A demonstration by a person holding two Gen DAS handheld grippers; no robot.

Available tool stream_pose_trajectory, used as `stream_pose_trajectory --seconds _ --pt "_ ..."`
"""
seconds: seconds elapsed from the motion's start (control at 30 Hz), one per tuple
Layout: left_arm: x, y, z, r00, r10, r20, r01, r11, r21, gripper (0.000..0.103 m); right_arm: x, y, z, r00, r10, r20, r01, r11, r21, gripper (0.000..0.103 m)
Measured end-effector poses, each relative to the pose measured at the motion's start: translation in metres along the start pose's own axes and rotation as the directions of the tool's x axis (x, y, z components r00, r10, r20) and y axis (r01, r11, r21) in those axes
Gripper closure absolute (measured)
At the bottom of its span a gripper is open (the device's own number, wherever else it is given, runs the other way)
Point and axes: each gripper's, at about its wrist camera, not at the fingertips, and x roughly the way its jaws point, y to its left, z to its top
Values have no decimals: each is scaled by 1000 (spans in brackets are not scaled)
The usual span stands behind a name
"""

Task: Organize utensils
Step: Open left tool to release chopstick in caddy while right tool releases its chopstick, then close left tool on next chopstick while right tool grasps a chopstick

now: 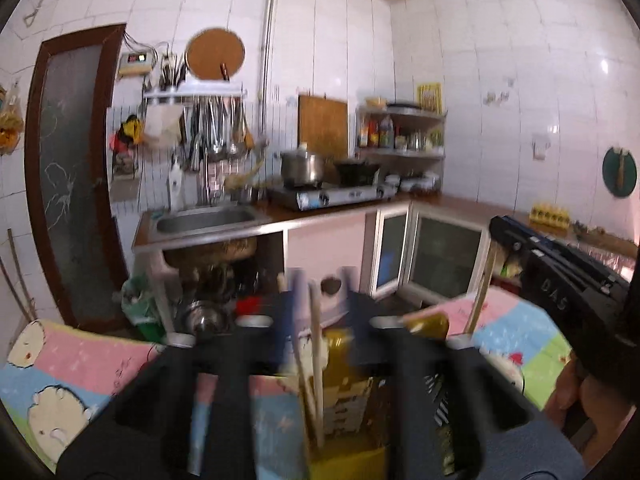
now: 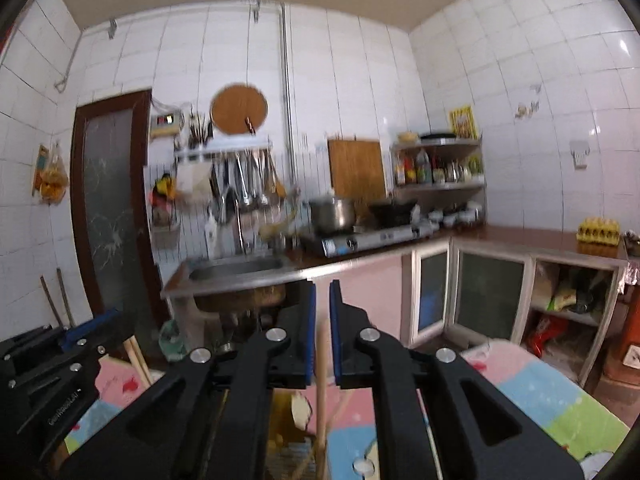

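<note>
In the left wrist view my left gripper (image 1: 320, 304) is blurred, its jaws apart. Between and below them several wooden chopsticks (image 1: 317, 344) stand in an olive-yellow holder (image 1: 344, 392), and no pad visibly presses on them. My right gripper (image 2: 323, 312) has its blue pads nearly together around a single wooden chopstick (image 2: 321, 368) that hangs down from them. From the left wrist camera, the right gripper (image 1: 502, 232) appears at the right with that chopstick (image 1: 482, 292) dangling below its tip. The left gripper (image 2: 108, 320) shows at the far left of the right wrist view.
Both grippers are over a table with a pastel cartoon cloth (image 1: 72, 368). Behind are a steel sink (image 1: 206, 218), a gas stove (image 1: 332, 196) with a pot, a rack of hanging ladles (image 1: 216, 128), a corner shelf of bottles (image 1: 400, 132) and glass-door cabinets (image 2: 488, 296).
</note>
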Motion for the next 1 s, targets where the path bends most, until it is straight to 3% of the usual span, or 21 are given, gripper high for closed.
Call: stream_pose_trajectory --seconds 0.03,0.07,0.13,0.17,0.27,0.43,0.6,0.8,1.0 --pt "-5 3 2 1000 10 -2 -10 1000 0 33 -4 -2 2 1000 -5 -16 5 1000 -1 86" --pt "-15 6 6 999 28 16 -28 1000 -6 28 -11 -4 6 999 -18 -33 18 1000 0 61" --pt "-34 14 15 999 49 23 -49 999 -16 21 -27 -9 12 998 -40 -46 40 999 5 42" --pt "-41 17 19 999 50 12 -50 998 -27 13 -33 -10 15 997 -53 -60 53 999 -3 42" --pt "-67 29 20 999 46 -14 -47 997 -64 6 -55 -15 13 984 -81 -160 79 997 -15 42" --pt "-92 34 -6 992 58 -114 -67 995 -72 5 -81 -20 -33 939 -114 -324 108 993 -38 42" --pt "-88 28 -59 961 43 -272 -62 996 -62 5 -89 -24 -98 883 -162 -440 150 987 -63 42" --pt "-62 16 -117 909 45 -415 -61 998 -27 5 -78 -39 -161 798 -206 -566 221 974 -43 42" --pt "-42 16 -151 870 37 -492 -69 996 -48 8 -74 -34 -182 761 -210 -614 229 972 -48 44"
